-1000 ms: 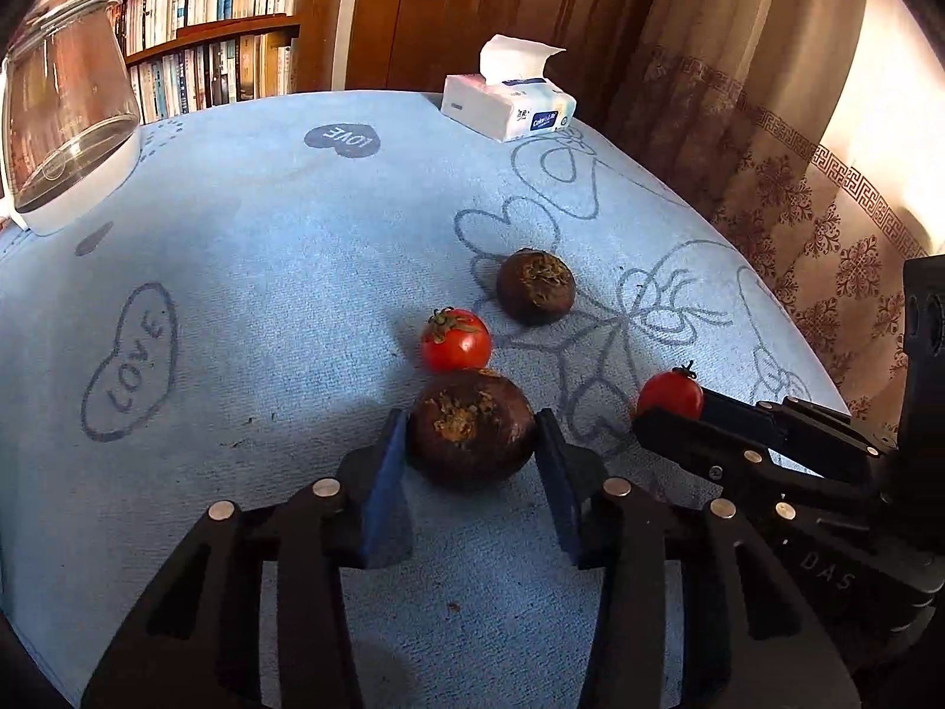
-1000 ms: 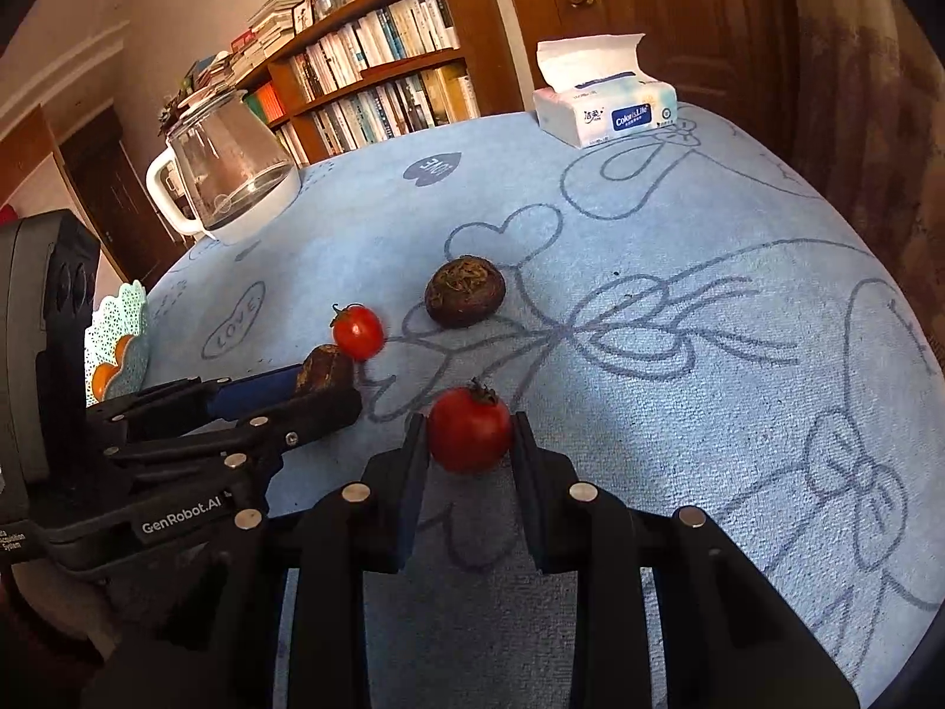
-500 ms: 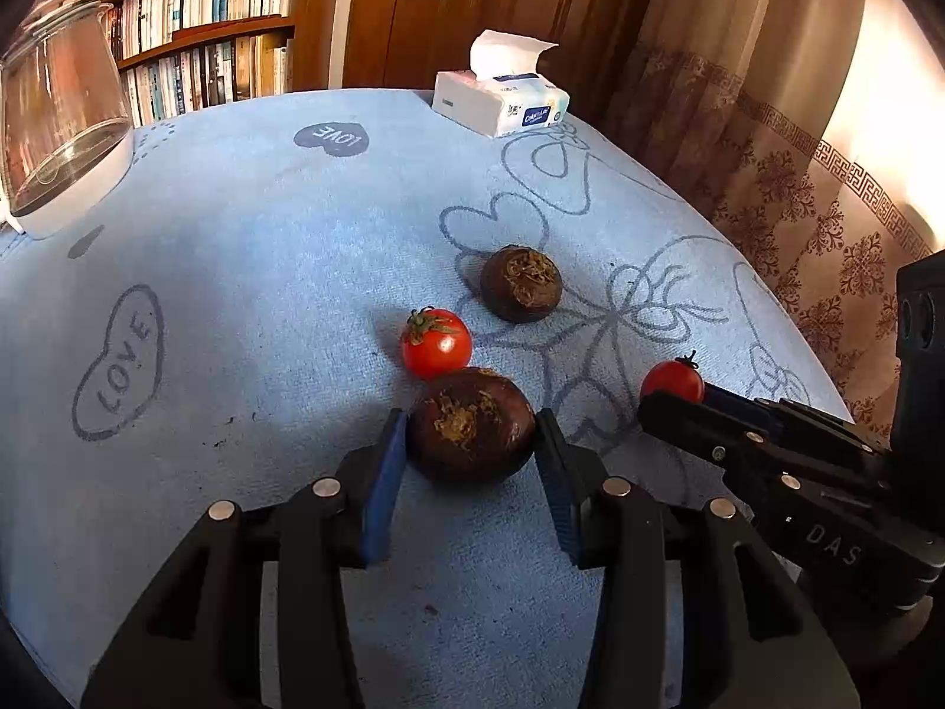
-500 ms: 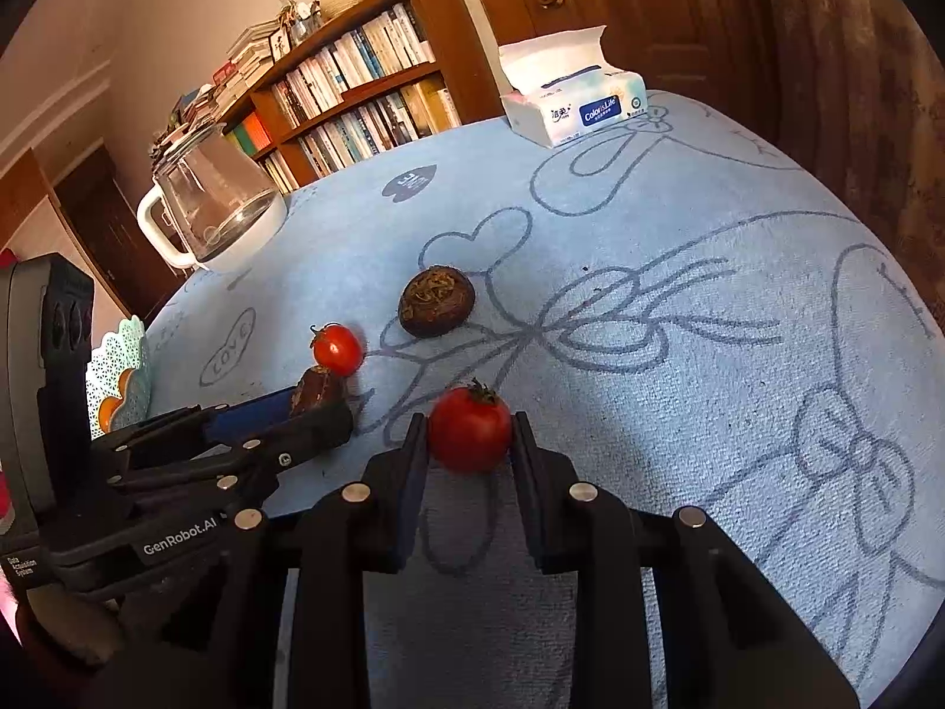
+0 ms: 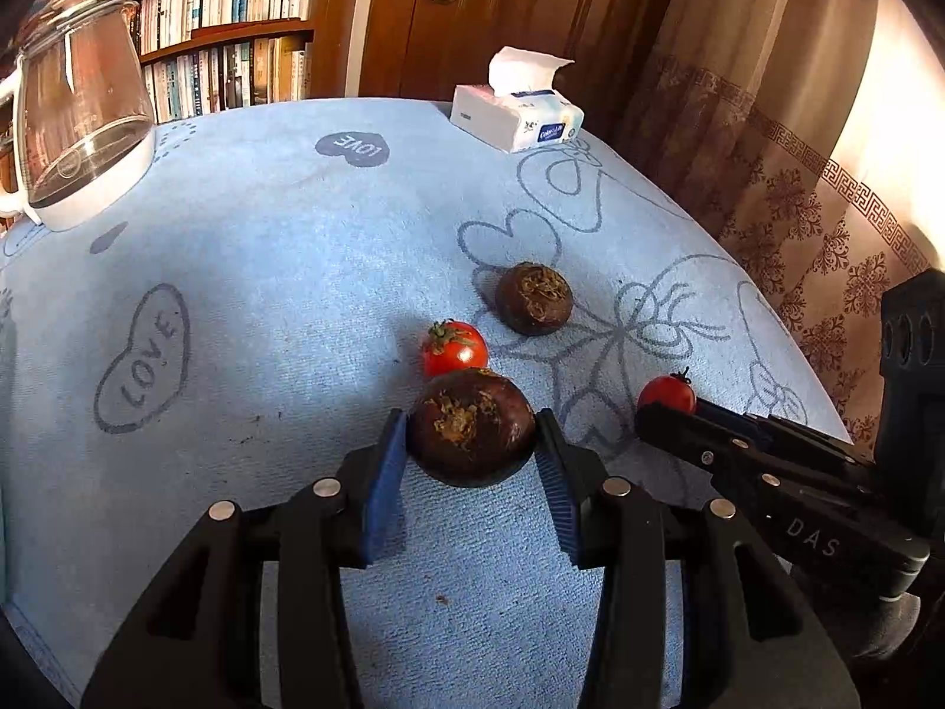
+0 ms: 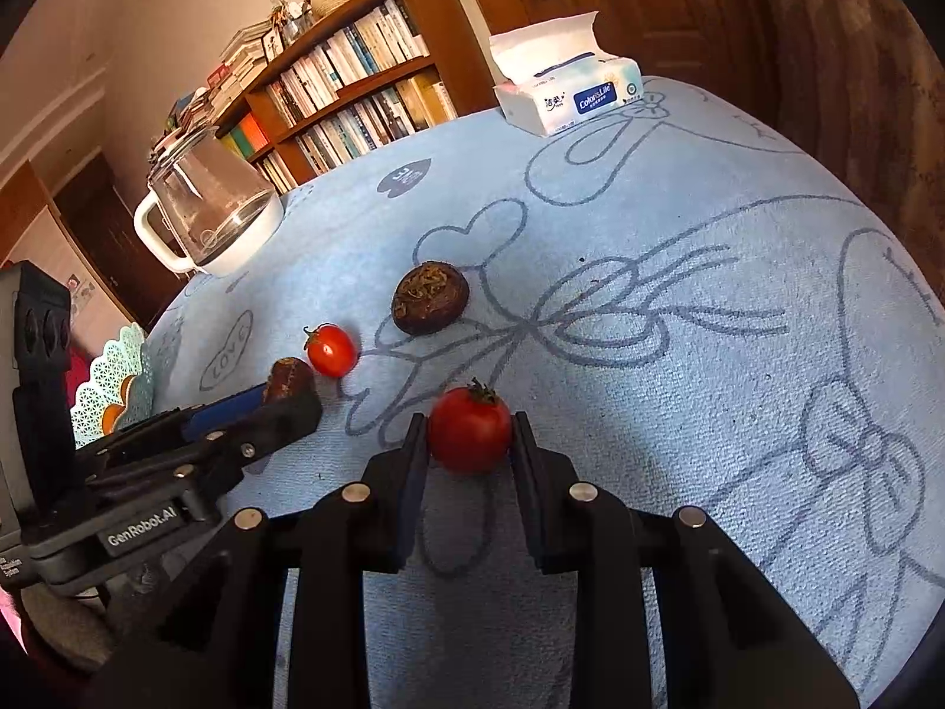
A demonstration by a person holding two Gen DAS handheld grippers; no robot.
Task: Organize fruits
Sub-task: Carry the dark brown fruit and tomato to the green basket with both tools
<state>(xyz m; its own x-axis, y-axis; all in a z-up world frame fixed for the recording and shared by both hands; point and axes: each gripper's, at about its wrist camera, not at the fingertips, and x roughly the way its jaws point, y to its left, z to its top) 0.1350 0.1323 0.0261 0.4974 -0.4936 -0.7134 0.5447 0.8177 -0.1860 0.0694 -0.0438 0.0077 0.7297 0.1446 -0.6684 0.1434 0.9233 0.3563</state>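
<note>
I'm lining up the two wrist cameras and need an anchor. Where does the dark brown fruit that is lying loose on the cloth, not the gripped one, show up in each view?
Left wrist view: the loose dark brown fruit lies right of centre, beyond the loose tomato.
Right wrist view: the same fruit sits left of centre, above the gripped tomato.
Shared landmark: the tissue box at the table's far edge.

Left gripper (image 5: 471, 443) and right gripper (image 6: 469, 431) both clamped.
</note>
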